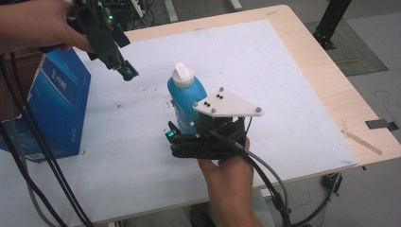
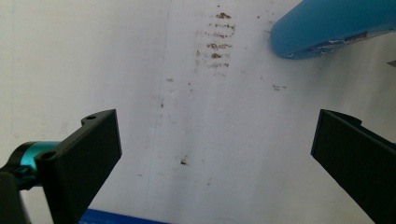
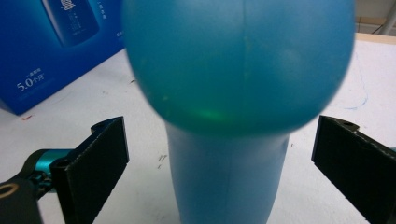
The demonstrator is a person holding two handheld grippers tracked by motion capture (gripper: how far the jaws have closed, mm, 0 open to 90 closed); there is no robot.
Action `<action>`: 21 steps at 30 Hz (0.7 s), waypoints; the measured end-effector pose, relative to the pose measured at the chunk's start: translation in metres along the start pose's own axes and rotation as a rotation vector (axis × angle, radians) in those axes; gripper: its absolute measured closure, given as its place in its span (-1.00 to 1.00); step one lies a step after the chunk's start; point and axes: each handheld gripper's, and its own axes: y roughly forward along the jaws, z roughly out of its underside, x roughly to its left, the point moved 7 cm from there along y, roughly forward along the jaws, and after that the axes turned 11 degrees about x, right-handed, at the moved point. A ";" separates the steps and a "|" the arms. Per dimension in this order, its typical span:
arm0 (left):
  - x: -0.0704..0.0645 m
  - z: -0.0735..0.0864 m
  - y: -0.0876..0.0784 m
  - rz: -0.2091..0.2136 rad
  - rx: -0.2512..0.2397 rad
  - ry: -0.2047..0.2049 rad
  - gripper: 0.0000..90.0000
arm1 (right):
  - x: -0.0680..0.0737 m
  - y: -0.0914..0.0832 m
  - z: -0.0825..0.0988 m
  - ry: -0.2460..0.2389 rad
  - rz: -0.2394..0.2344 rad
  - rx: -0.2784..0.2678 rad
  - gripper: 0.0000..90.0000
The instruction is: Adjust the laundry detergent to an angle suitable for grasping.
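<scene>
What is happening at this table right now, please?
A person works with two hand-held grippers. The right gripper is open, its jaws on either side of an upright blue plastic bottle with a white cap, not yet touching it. The left gripper hangs open above the white table top, beside a blue cardboard box.

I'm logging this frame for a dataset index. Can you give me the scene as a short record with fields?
surface: white table top with a wooden rim
bottle: blue bottle with a white cap, upright near the centre
box: blue box at the table's left edge
left hand-held gripper: open, raised above the table, apart from the bottle
right hand-held gripper: open, jaws either side of the bottle's body, not closed on it
marks: brown specks on the white surface
</scene>
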 end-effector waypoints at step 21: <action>0.002 0.004 0.002 0.005 -0.004 -0.005 -0.96 | -0.001 0.013 -0.003 0.033 -0.015 -0.025 -0.50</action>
